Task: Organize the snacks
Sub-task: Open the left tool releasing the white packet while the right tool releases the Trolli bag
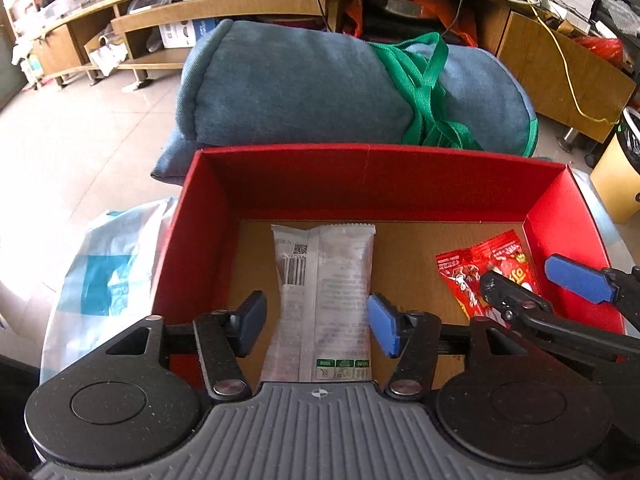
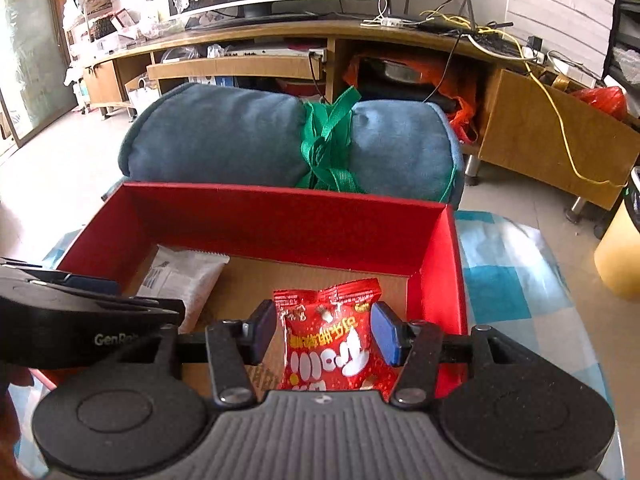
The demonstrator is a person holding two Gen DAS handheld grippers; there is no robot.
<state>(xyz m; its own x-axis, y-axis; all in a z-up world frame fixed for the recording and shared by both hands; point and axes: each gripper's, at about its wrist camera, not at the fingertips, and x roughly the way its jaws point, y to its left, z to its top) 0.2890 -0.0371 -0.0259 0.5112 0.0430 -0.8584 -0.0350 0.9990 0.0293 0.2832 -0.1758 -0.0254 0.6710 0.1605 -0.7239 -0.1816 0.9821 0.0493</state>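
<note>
A red cardboard box (image 1: 360, 150) (image 2: 280, 192) stands open in front of me, with a brown floor. A white snack packet (image 1: 324, 280) (image 2: 180, 276) lies flat, back side up, on the left of that floor. My left gripper (image 1: 318, 322) straddles its near end and stands open, with a gap at the left pad. A red snack packet (image 2: 332, 340) (image 1: 464, 276) sits low at the box's right end. My right gripper (image 2: 324, 334) (image 1: 532, 280) is shut on it, and the packet flares out past the pads.
A rolled blue cushion (image 1: 300, 88) tied with green straps lies right behind the box. A white and blue checked cloth (image 2: 500, 280) (image 1: 104, 272) lies under the box. A yellow bin (image 2: 620, 260) stands at the right, and a cluttered wooden TV stand (image 2: 280, 32) lies beyond.
</note>
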